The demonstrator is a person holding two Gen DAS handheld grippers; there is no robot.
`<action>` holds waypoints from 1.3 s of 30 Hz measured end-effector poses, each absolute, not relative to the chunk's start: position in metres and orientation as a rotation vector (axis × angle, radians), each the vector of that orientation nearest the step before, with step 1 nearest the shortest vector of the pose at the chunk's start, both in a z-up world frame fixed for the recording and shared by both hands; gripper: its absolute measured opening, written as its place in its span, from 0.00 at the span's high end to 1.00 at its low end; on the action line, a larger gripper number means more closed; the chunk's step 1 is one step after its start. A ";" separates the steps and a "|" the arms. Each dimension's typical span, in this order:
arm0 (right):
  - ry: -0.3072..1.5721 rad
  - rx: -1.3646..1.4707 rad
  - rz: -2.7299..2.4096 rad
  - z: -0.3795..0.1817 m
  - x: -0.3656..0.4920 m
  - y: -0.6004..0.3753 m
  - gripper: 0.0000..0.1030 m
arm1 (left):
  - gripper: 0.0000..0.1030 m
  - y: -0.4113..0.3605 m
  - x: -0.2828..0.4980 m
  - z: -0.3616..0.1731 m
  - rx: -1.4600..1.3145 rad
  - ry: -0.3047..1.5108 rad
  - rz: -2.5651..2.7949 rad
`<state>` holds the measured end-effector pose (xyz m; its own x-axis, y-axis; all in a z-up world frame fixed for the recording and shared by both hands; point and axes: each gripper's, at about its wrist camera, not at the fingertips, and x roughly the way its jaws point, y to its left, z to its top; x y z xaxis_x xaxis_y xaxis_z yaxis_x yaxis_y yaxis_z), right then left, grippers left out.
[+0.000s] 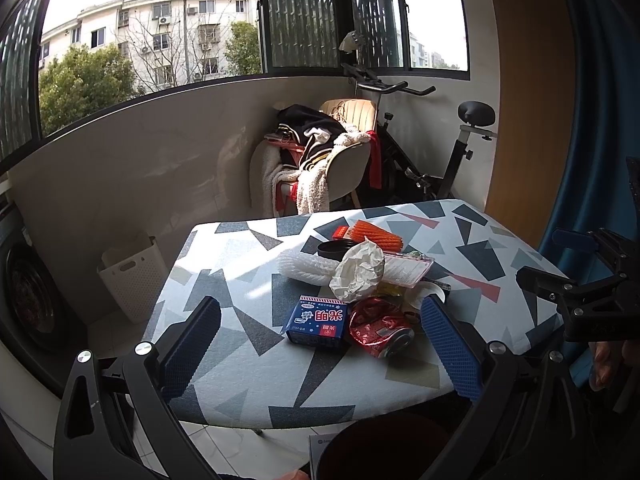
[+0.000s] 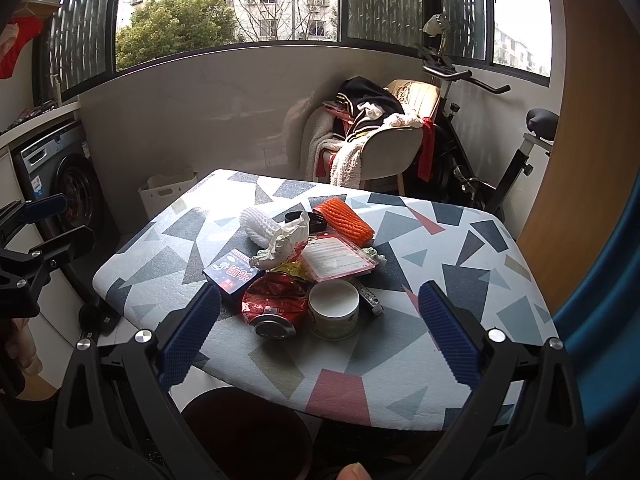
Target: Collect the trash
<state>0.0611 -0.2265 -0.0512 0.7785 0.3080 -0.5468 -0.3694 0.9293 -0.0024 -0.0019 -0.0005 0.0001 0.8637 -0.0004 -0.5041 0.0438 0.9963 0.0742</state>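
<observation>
Both my grippers, left gripper (image 1: 320, 340) and right gripper (image 2: 320, 320), spread wide, holding nothing. Trash pile: crushed red can (image 2: 276, 304) just ahead between right fingers. Nothing collected yet; next, close on can.

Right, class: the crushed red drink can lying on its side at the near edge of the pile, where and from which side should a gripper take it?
Grip the crushed red drink can across its dented middle, coming from above. Its round end faces us, and the white tub crowds one side.
</observation>
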 end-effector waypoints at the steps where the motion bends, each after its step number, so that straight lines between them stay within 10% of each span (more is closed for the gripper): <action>1: 0.572 -0.111 0.367 -0.051 0.061 -0.227 0.05 | 0.05 0.000 -0.002 0.000 0.084 0.528 -0.023; 39: 0.570 -0.118 0.367 -0.052 0.062 -0.224 0.05 | 0.05 0.004 -0.002 0.007 0.084 0.517 -0.033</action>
